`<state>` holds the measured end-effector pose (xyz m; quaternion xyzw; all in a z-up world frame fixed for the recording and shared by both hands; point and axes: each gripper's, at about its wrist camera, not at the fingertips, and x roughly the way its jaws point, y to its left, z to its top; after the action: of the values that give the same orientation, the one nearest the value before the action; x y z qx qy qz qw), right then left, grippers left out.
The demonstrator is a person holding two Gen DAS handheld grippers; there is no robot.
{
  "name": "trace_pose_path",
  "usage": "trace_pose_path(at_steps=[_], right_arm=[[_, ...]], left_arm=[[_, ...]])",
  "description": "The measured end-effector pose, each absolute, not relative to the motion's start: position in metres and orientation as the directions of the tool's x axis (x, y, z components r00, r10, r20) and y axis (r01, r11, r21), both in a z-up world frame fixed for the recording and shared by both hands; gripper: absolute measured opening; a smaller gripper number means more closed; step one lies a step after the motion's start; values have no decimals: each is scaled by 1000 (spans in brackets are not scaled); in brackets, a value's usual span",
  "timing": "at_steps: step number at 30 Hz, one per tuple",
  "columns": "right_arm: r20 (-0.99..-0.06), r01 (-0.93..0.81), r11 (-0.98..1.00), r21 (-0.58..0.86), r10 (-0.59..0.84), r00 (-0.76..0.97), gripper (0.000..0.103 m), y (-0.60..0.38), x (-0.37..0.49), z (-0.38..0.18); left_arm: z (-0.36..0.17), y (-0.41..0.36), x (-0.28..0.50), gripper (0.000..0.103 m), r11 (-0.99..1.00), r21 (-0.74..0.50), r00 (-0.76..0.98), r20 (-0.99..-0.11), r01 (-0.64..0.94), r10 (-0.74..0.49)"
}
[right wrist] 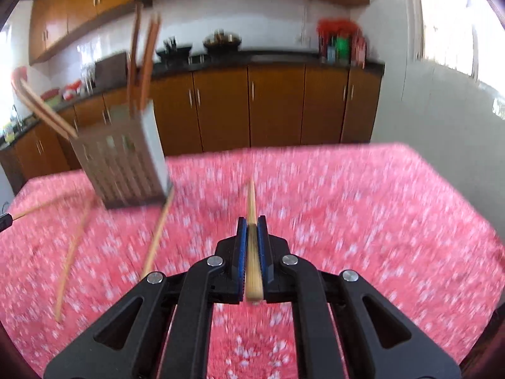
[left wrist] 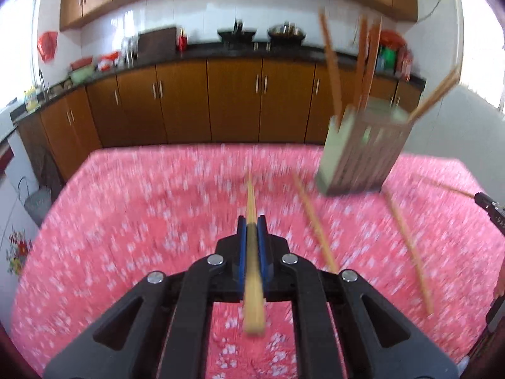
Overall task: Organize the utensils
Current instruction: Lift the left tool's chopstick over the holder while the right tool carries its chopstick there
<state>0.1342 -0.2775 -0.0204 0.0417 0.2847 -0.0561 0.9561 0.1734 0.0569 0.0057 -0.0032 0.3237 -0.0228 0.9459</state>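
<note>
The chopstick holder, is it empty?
No, several chopsticks stick up out of the slatted chopstick holder standing on the pink tablecloth.

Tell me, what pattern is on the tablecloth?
Pink tablecloth with small white blossoms, clearest in the left wrist view.

Holder ahead; loose chopsticks obstruct tablecloth.

Two wrist views along the tongs, angled down over the pink tablecloth, sharing the slatted holder.
</note>
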Motion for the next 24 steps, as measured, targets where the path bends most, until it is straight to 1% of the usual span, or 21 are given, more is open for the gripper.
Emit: trace_pose_path(at_steps=[4,9,14,17,20,24], right_arm=[[-472,123,990,61,-80,878,8,-279,135,15],[-412,92,993,76,-53,910,8,-276,131,46],[-371,33,992,120,14,928,8,-269,125,72],[-331,-28,986,163,81,940,8,-261,121,94],[-275,-83,977,197,136,952,8,-254,119,114],[-161,-136,969,205,171,972,8,-237,121,147]], left_arm=[[46,62,177,9,996,-59,833,-546,62,-84],[78,57,179,8,989,-91,846,-513,115,-145],[100,49,171,8,980,-103,854,-481,169,-198],[113,41,169,8,972,-124,862,-450,198,-233],[128,30,170,8,963,-145,879,-397,225,-265],[154,8,180,8,961,-158,915,-302,228,-267]])
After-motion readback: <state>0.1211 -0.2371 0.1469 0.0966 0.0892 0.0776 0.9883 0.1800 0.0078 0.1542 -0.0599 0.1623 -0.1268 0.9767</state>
